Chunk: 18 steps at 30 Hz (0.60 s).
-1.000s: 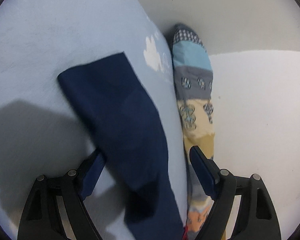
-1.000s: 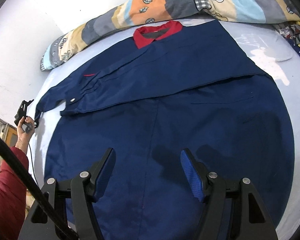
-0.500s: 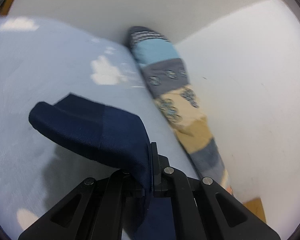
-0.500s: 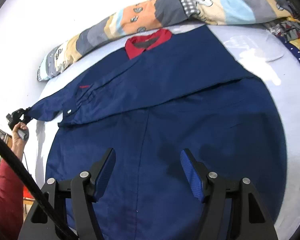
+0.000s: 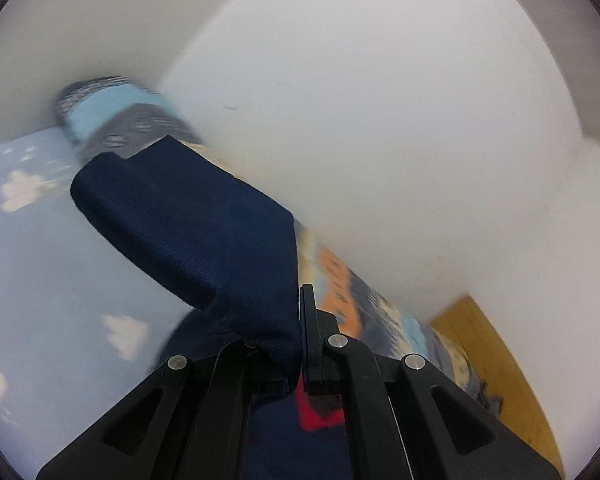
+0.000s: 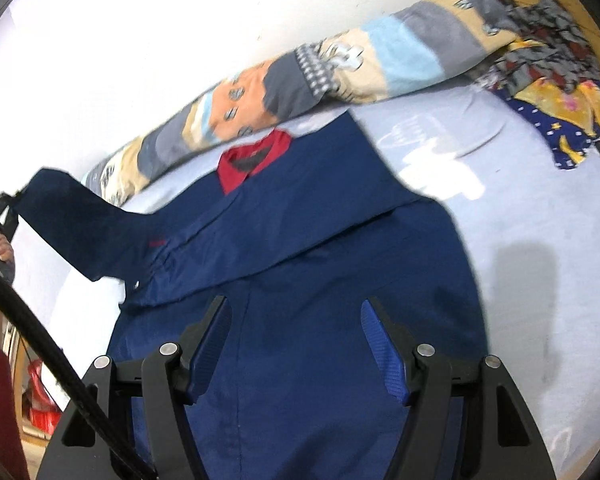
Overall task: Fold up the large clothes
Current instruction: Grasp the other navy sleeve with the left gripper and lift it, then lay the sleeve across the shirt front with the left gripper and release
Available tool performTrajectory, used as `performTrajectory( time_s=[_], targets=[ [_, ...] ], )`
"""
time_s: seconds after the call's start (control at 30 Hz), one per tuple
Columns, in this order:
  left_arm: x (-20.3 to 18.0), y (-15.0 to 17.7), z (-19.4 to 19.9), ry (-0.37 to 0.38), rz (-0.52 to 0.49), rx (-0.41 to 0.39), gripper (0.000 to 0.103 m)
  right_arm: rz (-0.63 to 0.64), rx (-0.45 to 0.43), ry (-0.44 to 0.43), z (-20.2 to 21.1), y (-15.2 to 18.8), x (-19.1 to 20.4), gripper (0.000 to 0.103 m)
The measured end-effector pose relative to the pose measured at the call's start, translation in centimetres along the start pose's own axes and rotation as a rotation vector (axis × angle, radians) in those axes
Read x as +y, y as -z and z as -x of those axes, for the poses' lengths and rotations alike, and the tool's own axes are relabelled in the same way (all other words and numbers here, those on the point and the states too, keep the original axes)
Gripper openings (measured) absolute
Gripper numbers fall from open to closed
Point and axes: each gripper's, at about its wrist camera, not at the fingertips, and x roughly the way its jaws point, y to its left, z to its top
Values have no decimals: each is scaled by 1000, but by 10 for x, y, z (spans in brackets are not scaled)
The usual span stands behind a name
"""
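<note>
A large navy-blue jacket (image 6: pixel 300 280) lies spread on a bed (image 6: pixel 540 260) covered in a pale blue sheet with white cloud shapes. Its cloth is a smooth, slightly shiny weave with a seam running down the middle of the body, and a red collar (image 6: pixel 256 158) shows at the top, close to the wall. One side has been folded over the body, leaving a long straight diagonal edge across the chest, with a small red mark and a pale snap near the cuff end of that fold. The sleeve (image 5: pixel 188 224) on the person's left is lifted clear of the sheet: the left hand-held gripper (image 5: pixel 302 344) has its jaws pressed together on the sleeve's end, and the dark twill cloth bulges forward from them in a thick doubled flap. In the right wrist view that same sleeve stretches up and away toward the left edge, where a hand holds the tool. The right hand-held gripper (image 6: pixel 296 344) hangs above the lower body of the jacket with its blue-padded jaws spread wide and nothing between them. A rolled patchwork quilt (image 6: pixel 340 68) in orange, grey, tan and light blue lies along the wall just behind the collar, and a heap of patterned fabric (image 6: pixel 548 80) lies at the far right corner of the bed.
</note>
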Motion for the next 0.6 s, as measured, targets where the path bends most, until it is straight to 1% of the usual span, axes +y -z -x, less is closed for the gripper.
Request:
performTrajectory(
  time_s=[0.03, 0.1, 0.17, 0.27, 0.33, 0.4, 0.43, 0.47, 0.5, 0.53, 0.6],
  targets=[
    [-28, 9, -9, 24, -36, 20, 2, -15, -17, -1, 7, -1, -5, 72],
    [-73, 29, -24, 59, -84, 65, 2, -29, -37, -6, 17, -2, -12, 72],
    [-114, 61, -42, 109, -115, 118, 2, -42, -55, -3, 25, -3, -19, 72],
    [-159, 110, -76, 158, -141, 201, 2, -67, -73, -13, 36, -4, -29, 72],
    [-184, 152, -105, 179, -165, 266, 3, -75, -81, -18, 39, -4, -31, 72],
    [-200, 198, -134, 170, -204, 324, 4, -79, -85, -27, 43, -3, -34, 72],
    [-203, 228, -153, 160, -219, 365, 6, -80, -89, -29, 46, -3, -35, 72],
    [-205, 249, -162, 140, -217, 391, 7, -82, -90, -32, 47, -3, -36, 72],
    [-203, 283, -180, 127, -222, 435, 8, -83, -92, -35, 49, -3, -38, 72],
    [-198, 303, -195, 110, -230, 464, 8, -87, -95, -35, 50, -3, -39, 72],
    [-193, 357, -214, 60, -273, 528, 8, -92, -100, -38, 52, -5, -40, 72]
  ],
)
